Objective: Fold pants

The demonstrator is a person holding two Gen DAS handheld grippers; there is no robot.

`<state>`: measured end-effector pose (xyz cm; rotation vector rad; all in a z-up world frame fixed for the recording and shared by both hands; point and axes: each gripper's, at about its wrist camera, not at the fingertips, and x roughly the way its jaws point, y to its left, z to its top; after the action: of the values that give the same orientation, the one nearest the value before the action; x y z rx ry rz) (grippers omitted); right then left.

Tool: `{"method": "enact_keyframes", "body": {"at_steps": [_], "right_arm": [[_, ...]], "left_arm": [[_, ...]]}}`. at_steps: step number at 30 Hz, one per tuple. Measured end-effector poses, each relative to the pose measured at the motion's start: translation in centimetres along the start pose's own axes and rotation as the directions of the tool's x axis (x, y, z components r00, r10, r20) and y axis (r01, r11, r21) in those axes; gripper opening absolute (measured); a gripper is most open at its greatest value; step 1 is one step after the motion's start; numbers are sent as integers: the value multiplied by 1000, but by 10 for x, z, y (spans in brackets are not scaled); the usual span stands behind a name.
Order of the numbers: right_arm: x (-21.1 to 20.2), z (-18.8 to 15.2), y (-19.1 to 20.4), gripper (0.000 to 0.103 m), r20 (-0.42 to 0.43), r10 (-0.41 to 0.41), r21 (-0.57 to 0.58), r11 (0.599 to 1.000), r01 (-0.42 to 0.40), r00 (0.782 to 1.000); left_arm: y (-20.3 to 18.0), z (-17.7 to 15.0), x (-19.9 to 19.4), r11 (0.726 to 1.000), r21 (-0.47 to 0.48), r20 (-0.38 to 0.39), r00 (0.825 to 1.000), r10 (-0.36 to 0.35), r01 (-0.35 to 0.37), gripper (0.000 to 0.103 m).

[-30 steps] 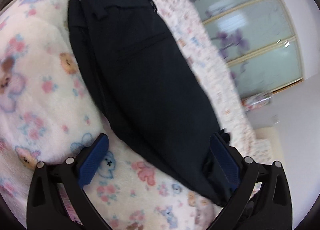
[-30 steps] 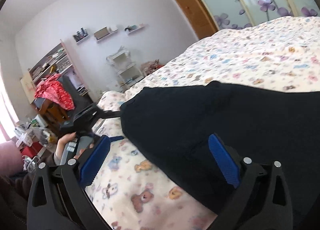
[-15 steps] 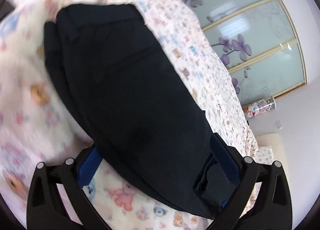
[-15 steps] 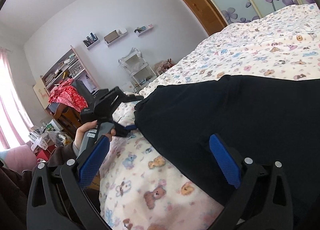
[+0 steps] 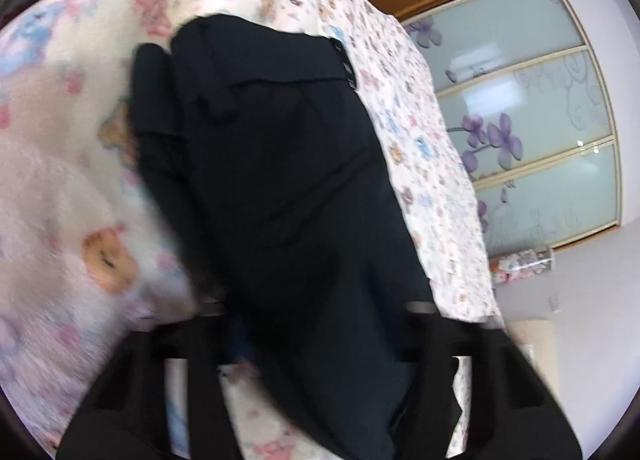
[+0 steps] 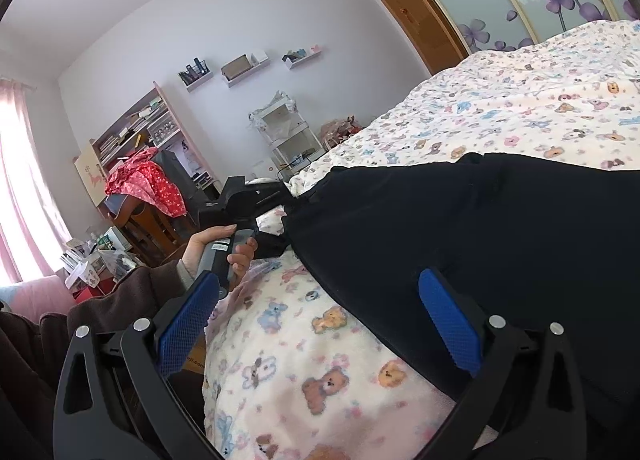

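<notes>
Dark navy pants [image 5: 280, 188] lie lengthwise on a bed with a teddy-bear print blanket [image 5: 72, 200]. Their waistband end is far from me in the left wrist view. My left gripper [image 5: 320, 340] is blurred; its jaws look closed in around the near end of the pants. In the right wrist view the pants [image 6: 480, 240] spread across the right side. My right gripper [image 6: 320, 320] is open, its right finger [image 6: 448, 320] over the pants' edge, its left finger over the blanket. The left gripper [image 6: 280, 196] shows there at the pants' far end, held in a hand.
The bed's edge runs along the left in the right wrist view. Beyond it stand a chair with red cloth [image 6: 148, 184], a bookshelf [image 6: 132, 132] and a white rack [image 6: 288, 132]. Sliding wardrobe doors with purple flowers [image 5: 520, 120] stand behind the bed.
My left gripper has closed in on the near end of the pants and moved quickly; its view is blurred. The right gripper stays open, shifted slightly back.
</notes>
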<state>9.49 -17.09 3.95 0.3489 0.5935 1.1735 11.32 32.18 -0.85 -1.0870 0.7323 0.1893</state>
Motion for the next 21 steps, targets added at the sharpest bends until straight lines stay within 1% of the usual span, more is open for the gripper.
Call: {"method": "enact_keyframes", "body": {"at_steps": [2, 4, 5, 7, 8, 10, 11, 12, 14, 15, 17, 18, 19, 20, 21], "right_arm": [[0, -1, 2, 102, 0, 2, -5, 1000, -2, 1000], [-1, -1, 3, 102, 3, 2, -10, 1000, -2, 1000], [0, -1, 3, 102, 5, 2, -8, 1000, -2, 1000], [-3, 1, 3, 102, 22, 0, -2, 1000, 0, 1000], [-5, 1, 3, 102, 33, -1, 2, 1000, 1, 999], [-12, 4, 0, 102, 63, -3, 14, 1000, 2, 998], [-18, 6, -2, 102, 86, -7, 22, 1000, 6, 996], [-23, 9, -4, 102, 107, -18, 27, 1000, 15, 994], [-42, 15, -8, 102, 170, -59, 43, 998, 52, 984], [-55, 18, -10, 102, 209, -78, 61, 996, 66, 975], [-82, 26, -14, 102, 276, -107, 102, 991, 81, 955], [-97, 29, -16, 102, 305, -126, 117, 989, 94, 944], [-115, 33, -16, 102, 336, -164, 132, 983, 126, 928], [-127, 35, -16, 102, 353, -189, 137, 979, 149, 916], [-139, 36, -17, 102, 369, -214, 138, 975, 175, 904]], "left_arm": [[-1, -6, -2, 1000, 25, 8, 1000, 18, -18, 20], [-8, -7, -2, 997, 64, 26, 999, 44, -46, 16], [-14, -8, -3, 993, 93, 39, 997, 65, -68, 15], [-34, -12, -8, 976, 177, 81, 990, 115, -128, 13], [-48, -15, -13, 960, 233, 111, 984, 136, -159, 13], [-71, -21, -21, 931, 310, 155, 976, 150, -192, 12], [-84, -24, -25, 912, 354, 178, 972, 154, -209, 12], [-101, -30, -29, 884, 405, 208, 965, 160, -234, 12], [-130, -42, -36, 845, 469, 242, 957, 158, -257, 12], [-141, -46, -35, 837, 484, 244, 958, 151, -256, 12], [-165, -59, -37, 811, 527, 256, 958, 133, -253, 12], [-179, -68, -37, 789, 560, 264, 957, 121, -254, 12], [-190, -77, -38, 767, 591, 270, 957, 105, -250, 11], [-199, -85, -36, 752, 610, 271, 958, 98, -249, 12], [-215, -99, -32, 715, 651, 278, 957, 86, -254, 12]]}}
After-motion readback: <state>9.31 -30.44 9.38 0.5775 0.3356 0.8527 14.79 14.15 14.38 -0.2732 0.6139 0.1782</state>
